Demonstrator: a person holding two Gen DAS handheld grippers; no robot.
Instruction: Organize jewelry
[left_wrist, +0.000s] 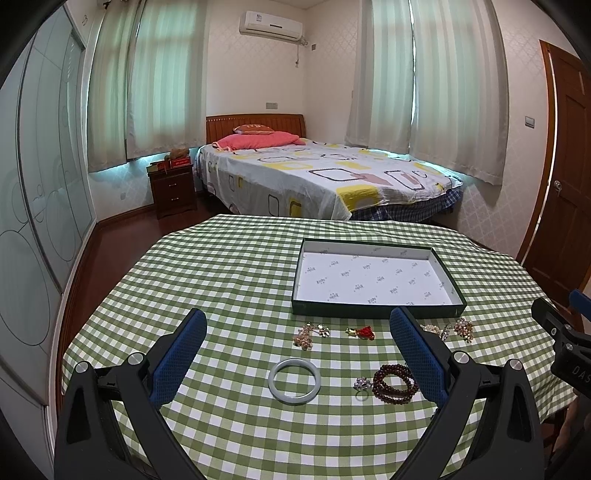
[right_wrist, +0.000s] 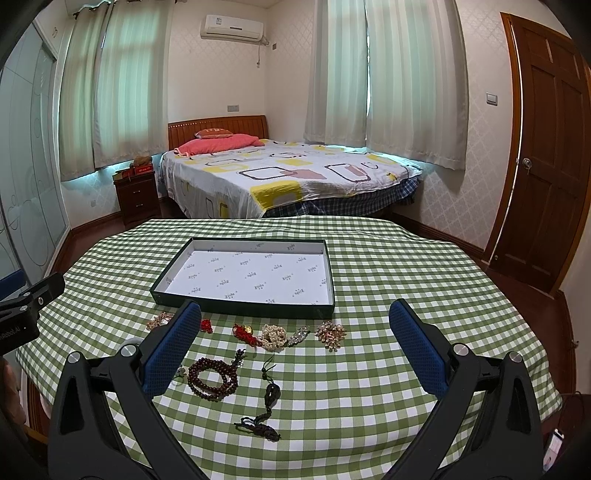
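1. Left gripper (left_wrist: 297, 328) is hovering above the bench covered in a green-and-white checked cloth (left_wrist: 229, 266); its jaws are standing spread wide, gripping nothing.
2. Pale jade-like round bangle (left_wrist: 294, 380) is lying flat on the cloth between the left jaws, near the front edge.
3. Small silver ring with a flower top (left_wrist: 362, 384) is sitting just beside the coiled dark red wooden bead bracelet (left_wrist: 395, 378).
4. A row of small pieces is lying just in front of the box: gold-pink cluster brooch (left_wrist: 308, 334), red knotted charm (left_wrist: 364, 332), cream pearl cluster (right_wrist: 273, 335), copper-toned flower brooch (right_wrist: 330, 334).
5. Shallow dark green rectangular box with white printed lining (left_wrist: 373, 306) is sitting empty behind them.
6. Dark corded pendant with tassel (right_wrist: 267, 402) is lying right of the bead bracelet.
7. Right gripper (right_wrist: 295, 325) is hovering, jaws spread, empty.
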